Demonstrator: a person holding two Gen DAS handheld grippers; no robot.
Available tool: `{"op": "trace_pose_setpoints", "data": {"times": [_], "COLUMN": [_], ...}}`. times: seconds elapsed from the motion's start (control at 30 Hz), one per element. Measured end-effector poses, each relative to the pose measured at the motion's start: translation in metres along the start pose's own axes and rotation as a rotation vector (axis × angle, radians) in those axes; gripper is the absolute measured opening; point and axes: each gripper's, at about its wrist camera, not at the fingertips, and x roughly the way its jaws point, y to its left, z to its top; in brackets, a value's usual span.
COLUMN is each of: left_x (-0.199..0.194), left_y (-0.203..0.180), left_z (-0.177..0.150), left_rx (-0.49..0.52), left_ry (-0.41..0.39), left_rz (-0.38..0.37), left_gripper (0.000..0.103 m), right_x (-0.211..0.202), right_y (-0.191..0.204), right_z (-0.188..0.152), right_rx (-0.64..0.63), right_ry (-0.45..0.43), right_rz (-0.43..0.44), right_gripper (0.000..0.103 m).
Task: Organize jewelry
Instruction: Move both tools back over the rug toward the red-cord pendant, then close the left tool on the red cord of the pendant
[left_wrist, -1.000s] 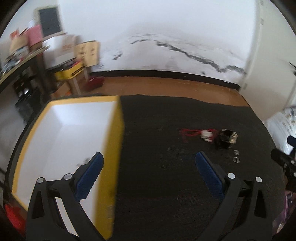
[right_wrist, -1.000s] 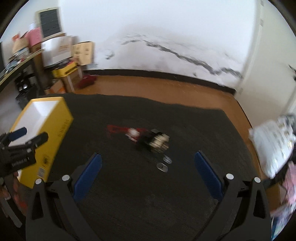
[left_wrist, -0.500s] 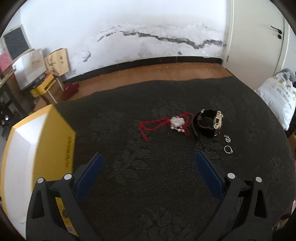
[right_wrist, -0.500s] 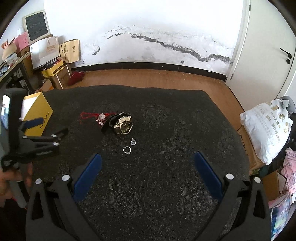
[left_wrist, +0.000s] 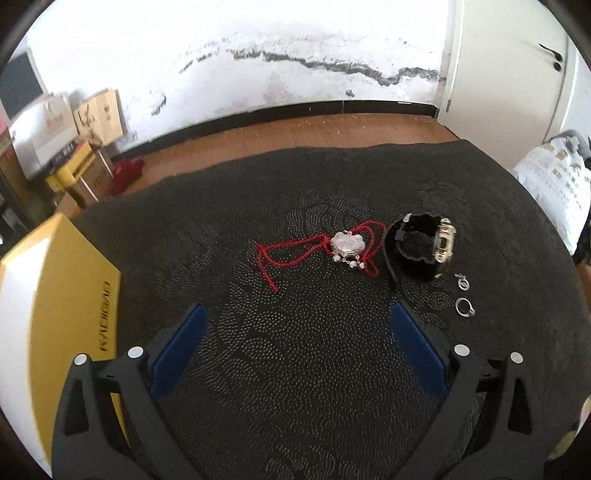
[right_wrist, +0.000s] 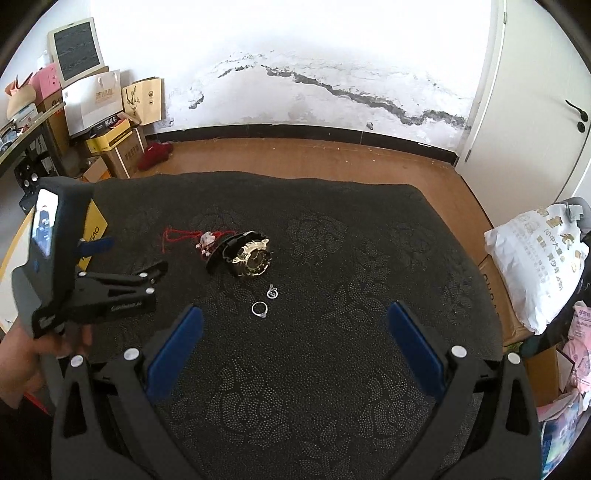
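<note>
The jewelry lay in a loose cluster near the middle of the dark patterned cloth (right_wrist: 332, 387) that covered the desk. A black watch with a gold case (left_wrist: 424, 247) sat on its side, strap curled into a loop. Just to its left, touching or nearly touching the strap, lay a silver lock-shaped pendant (left_wrist: 345, 245) on a red cord (left_wrist: 280, 254), the cord trailing off to the left in an uneven loop. On the near right side of the watch were two small silver pieces, slightly apart from each other: a ring (left_wrist: 464, 307) closer to the cameras and a smaller piece (left_wrist: 461, 282) between it and the watch, too small to tell what it was.

The left gripper (left_wrist: 295, 325) hung above the cloth short of the cluster, its blue-padded fingers wide apart and holding nothing. The right gripper (right_wrist: 293, 325) was likewise spread wide and empty, with the ring just ahead of it. In the right wrist view the left gripper appeared from the side, held in a hand (right_wrist: 22, 354).

A yellow box with a white interior (left_wrist: 55, 295) sat at the left edge of the cloth, well apart from the jewelry. Beyond the desk were a wooden floor (right_wrist: 314, 158), a stained white wall (right_wrist: 295, 55), stacked cartons and bags (right_wrist: 103, 110) on the left, and a white sack (right_wrist: 539, 258) on the right.
</note>
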Motion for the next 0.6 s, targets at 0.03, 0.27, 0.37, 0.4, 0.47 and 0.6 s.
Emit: {"op": "trace_pose_setpoints", "data": {"times": [0.03,0.27,0.37,0.4,0.47,0.6], "left_x": [0.006,0.055,0.071,0.074,0.076,0.083], "left_y": [0.0,0.001,0.001,0.002,0.002,-0.002], "left_z": [0.001,0.001,0.001,0.003,0.006,0.015], "left_rx": [-0.002,0.022,0.015,0.002,0.003,0.017], "left_ry": [0.006,0.076,0.07,0.066,0.045,0.011], "left_rz": [-0.004,0.019,-0.011,-0.031,-0.034,-0.043], "left_gripper": [0.097,0.097,0.097,0.097,0.097,0.097], "right_x": [0.001,0.006,0.009,0.01,0.012,0.014], "right_y": [-0.002,-0.01,-0.013,-0.013,-0.014,-0.013], "right_z": [0.0,0.002,0.003,0.003,0.003,0.003], "right_rx": [0.002,0.009,0.009,0.01,0.008,-0.001], "right_ry": [0.0,0.003,0.005,0.007,0.009,0.013], "right_rz": [-0.001,-0.011,-0.012,-0.012,-0.01,-0.008], "right_gripper": [0.097,0.097,0.097,0.097,0.097,0.097]}}
